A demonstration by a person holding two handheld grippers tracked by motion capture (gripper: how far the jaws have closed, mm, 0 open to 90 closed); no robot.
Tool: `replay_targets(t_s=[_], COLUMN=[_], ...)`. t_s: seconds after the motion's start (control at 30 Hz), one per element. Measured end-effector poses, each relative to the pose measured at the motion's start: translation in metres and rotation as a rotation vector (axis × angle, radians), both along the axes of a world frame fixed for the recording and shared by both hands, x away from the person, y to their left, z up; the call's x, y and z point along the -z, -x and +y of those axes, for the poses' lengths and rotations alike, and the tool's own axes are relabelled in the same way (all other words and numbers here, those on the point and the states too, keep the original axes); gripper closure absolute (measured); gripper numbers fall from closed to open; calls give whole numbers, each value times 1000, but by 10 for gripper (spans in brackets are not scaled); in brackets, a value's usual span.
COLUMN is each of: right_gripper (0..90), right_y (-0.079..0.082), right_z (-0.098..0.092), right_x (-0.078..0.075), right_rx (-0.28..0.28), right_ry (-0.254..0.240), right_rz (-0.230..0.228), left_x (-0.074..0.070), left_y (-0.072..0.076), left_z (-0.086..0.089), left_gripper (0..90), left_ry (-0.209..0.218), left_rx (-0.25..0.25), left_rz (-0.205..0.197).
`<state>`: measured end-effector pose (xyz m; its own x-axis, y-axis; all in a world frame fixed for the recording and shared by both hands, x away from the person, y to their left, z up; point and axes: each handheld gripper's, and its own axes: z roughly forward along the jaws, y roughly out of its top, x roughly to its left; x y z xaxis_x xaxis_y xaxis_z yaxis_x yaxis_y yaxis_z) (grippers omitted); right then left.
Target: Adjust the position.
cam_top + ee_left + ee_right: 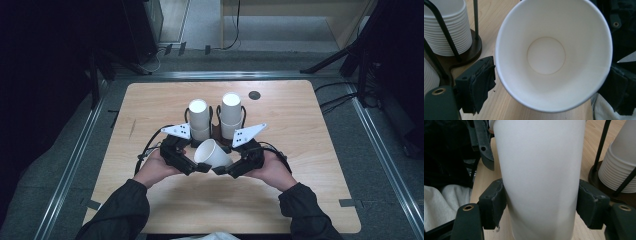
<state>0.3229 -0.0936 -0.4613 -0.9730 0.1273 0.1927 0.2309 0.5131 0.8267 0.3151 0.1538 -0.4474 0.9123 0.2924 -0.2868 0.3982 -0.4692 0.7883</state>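
Holding one white paper cup [212, 153] on its side above the bench [300, 200], your right tool [223, 170] pinches its wall; your left tool [206, 168] straddles its rim, grip unclear. Restacking on the cup stacks [199, 119] remains.

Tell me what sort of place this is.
Probably a lab or recording workspace rather than a café: a bare wooden table stands on grey flooring edged with metal rails, cables trail at the back, and stacks of white paper cups sit in a dark wire holder.
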Motion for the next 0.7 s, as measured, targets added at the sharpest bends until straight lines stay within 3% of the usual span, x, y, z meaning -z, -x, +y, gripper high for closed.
replay_targets(t_s=[0.17, 0.2, 0.3, 0.47, 0.7], right_gripper=[306, 306, 306, 309, 316], right_y=[0, -1, -1, -1, -1], right_z=[2, 2, 3, 4, 4], right_x=[2, 2, 3, 5, 5], right_rx=[-2, -1, 2, 0, 2], right_ry=[-21, -28, -39, -25, -20], right_rz=[23, 29, 45, 50, 46], left_x=[0, 0, 0, -1, -2], left_y=[-1, -1, -1, 1, 0], left_z=[0, 1, 2, 1, 1], left_gripper=[94, 142, 150, 197, 236], left_ry=[45, 65, 85, 69, 41], left_rx=[-18, -17, -27, -21, -21], left_rz=[3, 10, 15, -9, -7])
